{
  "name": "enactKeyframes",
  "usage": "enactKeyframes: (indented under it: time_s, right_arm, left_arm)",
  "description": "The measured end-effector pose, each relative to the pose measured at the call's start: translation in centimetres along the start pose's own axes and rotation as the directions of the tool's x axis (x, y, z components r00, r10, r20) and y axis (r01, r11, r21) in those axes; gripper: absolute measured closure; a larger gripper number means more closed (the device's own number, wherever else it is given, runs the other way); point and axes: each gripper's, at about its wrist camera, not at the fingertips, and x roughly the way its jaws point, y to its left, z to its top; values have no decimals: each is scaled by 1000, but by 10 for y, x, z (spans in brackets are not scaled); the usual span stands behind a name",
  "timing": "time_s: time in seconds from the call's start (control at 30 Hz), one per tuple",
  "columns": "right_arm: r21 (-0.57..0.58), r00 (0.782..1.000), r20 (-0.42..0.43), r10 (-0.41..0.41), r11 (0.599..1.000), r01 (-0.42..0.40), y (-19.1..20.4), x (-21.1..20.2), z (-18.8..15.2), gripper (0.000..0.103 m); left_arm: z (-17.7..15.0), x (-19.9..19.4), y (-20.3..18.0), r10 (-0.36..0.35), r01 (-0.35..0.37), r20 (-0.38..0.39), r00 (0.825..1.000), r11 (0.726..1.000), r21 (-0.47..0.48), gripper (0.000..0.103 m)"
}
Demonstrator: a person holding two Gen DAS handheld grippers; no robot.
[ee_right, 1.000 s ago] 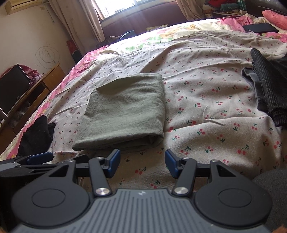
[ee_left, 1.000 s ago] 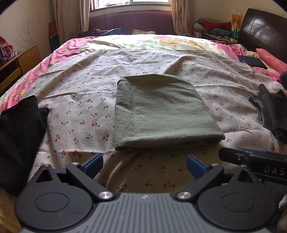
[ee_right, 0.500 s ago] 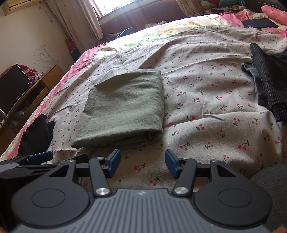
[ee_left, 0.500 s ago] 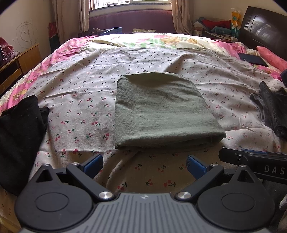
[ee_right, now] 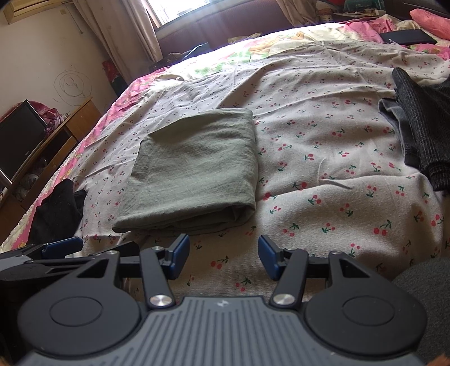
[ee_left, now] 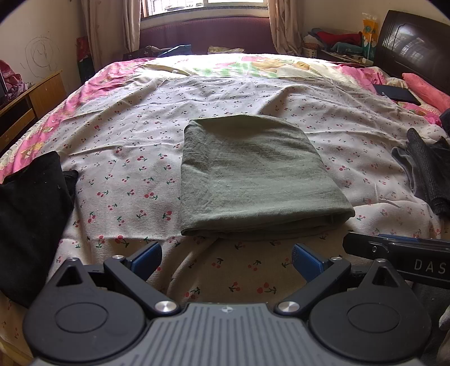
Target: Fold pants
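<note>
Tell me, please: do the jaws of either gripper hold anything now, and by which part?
Nothing is held. Left gripper and right gripper are open, short of the folded green pants.

I'm in a home bedroom. A wide bed (ee_left: 140, 135) fills most of my view, spread with a cherry-print sheet (ee_left: 281, 264) over a pink floral quilt (ee_left: 92, 93), a dark wooden headboard (ee_left: 410, 48) at its right end and a pink pillow (ee_left: 424, 90) beside it. Beyond the bed a window (ee_left: 205, 4) with beige curtains (ee_left: 112, 31) lets in daylight. A wooden cabinet (ee_right: 70, 126) with a television (ee_right: 19, 140) stands along the left wall, where someone has scribbled circles (ee_right: 71, 84). Clothes lie about: dark garments (ee_left: 31, 219) on the left edge, more (ee_right: 422, 124) on the right.
</note>
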Motion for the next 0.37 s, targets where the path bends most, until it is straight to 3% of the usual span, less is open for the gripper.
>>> enactKeyframes:
  time_s: [0.37]
  right_arm:
    - [0,1000,0,0,1000,0,0,0,0,47]
  left_arm:
    - [0,-2,0,5,-5,11,1000,1000,2,0]
